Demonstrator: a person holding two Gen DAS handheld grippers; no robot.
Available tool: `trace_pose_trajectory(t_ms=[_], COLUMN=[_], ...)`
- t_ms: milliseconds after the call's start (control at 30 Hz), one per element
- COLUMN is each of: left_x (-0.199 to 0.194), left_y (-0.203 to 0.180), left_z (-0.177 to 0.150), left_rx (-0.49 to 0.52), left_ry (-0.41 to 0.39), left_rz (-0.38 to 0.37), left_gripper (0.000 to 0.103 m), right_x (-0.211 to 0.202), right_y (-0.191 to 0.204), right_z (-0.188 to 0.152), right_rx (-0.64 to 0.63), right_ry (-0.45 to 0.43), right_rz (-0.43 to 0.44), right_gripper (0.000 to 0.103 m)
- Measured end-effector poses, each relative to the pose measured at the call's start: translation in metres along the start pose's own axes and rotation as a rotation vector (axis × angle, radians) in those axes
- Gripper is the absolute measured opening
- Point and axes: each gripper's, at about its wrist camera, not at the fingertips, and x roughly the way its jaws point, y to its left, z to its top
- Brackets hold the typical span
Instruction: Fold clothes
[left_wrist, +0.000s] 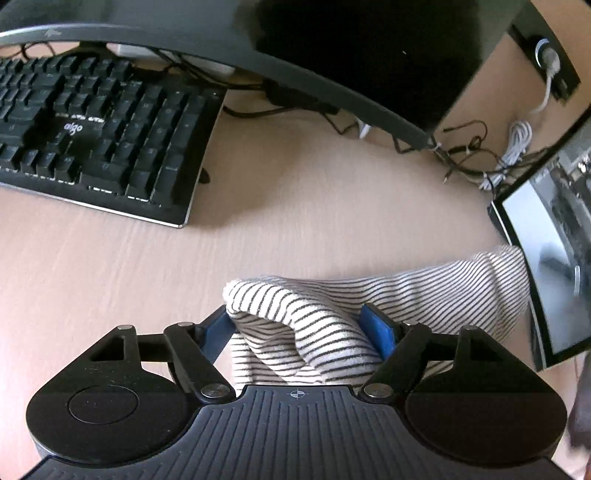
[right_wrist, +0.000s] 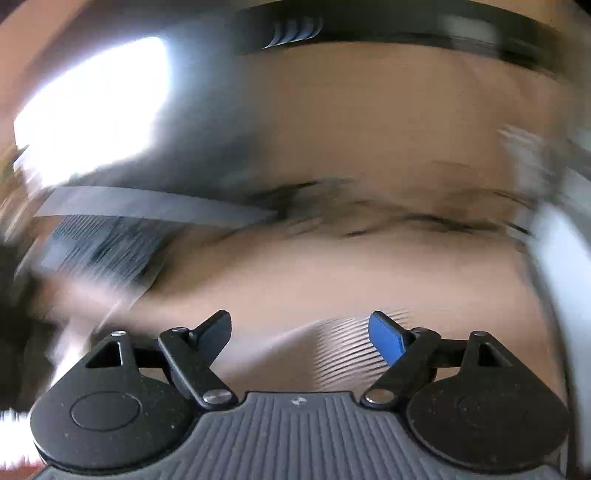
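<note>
While the left gripper (left_wrist: 299, 328) straddles the bunched black-and-white striped knit garment (left_wrist: 332, 314), jaws wide, apparently to gather a fold, the right gripper (right_wrist: 301, 336) swings blurred, wide, empty.

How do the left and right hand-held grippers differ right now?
The left hand-held gripper has the striped garment bunched between its fingers; the right hand-held gripper has only desk between its fingers, with stripes beside one finger. The left view is sharp; the right is motion-blurred. Both stand wide.
</note>
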Motion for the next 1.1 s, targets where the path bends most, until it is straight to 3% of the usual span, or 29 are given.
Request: trace_pose_trajectory(t_ms=[100, 233, 267, 433, 567, 667, 767, 900, 1000, 1100], left_x=[-0.002, -0.012, -0.014, -0.012, 0.004, 0.02, 0.037, 0.039, 0.026, 0.022], left_y=[-0.001, -0.003, -0.004, -0.007, -0.006, -0.017, -0.031, -0.042, -0.048, -0.044], left_z=[0.002, 0.003, 0.003, 0.002, 0.006, 0.025, 0.048, 0.08, 0.088, 0.074], left_rx=[-0.001, -0.022, -0.026, -0.068, -0.114, -0.072, -0.027, 0.0, 0.03, 0.065], left_ry=[0.006, 0.02, 0.021, 0.055, 0.1, 0.096, 0.071, -0.022, -0.097, -0.09], left_rz=[0.009, 0.016, 0.014, -0.013, -0.048, -0.039, -0.023, -0.027, -0.059, -0.045], left_gripper=[0.081, 0.082, 0.082, 0.077, 0.077, 0.071, 0.059, 0.046, 0.045, 0.045], right_x=[0.037, 0.073, 0.073, 0.053, 0.043, 0.047, 0.058, 0.066, 0.056, 0.046], right_y=[-0.026, -0.032, -0.034, -0.057, -0.078, -0.086, -0.077, -0.072, -0.077, -0.082], right_z=[0.006, -0.015, -0.019, -0.025, -0.03, -0.034, -0.02, 0.01, 0.026, 0.023], right_rx=[0.099, 0.13, 0.132, 0.132, 0.177, 0.203, 0.14, 0.095, 0.094, 0.113], right_ry=[0.06, 0.216, 0.225, 0.205, 0.212, 0.206, 0.177, 0.114, 0.044, 0.036], right_rz=[-0.059, 0.0, 0.012, 0.068, 0.091, 0.109, 0.101, 0.092, 0.094, 0.095], right_gripper=[0.082, 0.059, 0.058, 0.047, 0.046, 0.044, 0.038, 0.035, 0.034, 0.033])
